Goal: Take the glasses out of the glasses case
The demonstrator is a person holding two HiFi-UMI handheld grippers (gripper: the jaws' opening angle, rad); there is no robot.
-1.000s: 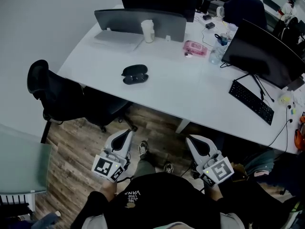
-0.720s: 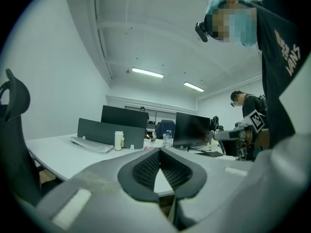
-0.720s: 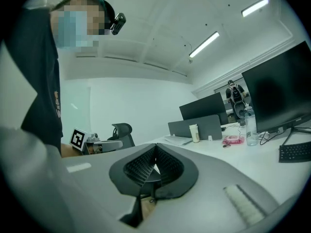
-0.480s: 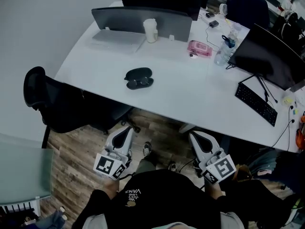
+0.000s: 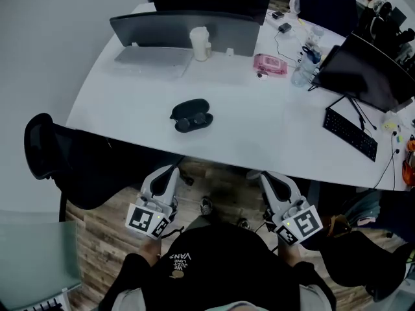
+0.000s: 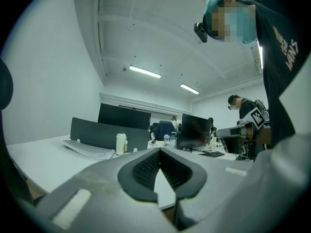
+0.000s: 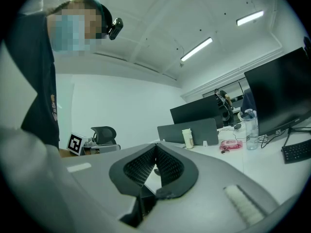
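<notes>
Head view: dark glasses case (image 5: 191,115) lies mid white table (image 5: 259,131), apparently open; contents too dark to tell. Left gripper (image 5: 171,170) and right gripper (image 5: 266,175) held level below table's near edge, well apart from case.
Left gripper view: jaws pressed together, nothing between.
Right gripper view: jaws together, empty.

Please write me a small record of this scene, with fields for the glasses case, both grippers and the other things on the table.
glasses case: black, seems open, near the front edge of the table, untouched
left gripper: shut, empty, short of the table edge
right gripper: shut, empty, short of the table edge
other things: white cup, pink pouch, keyboard
</notes>
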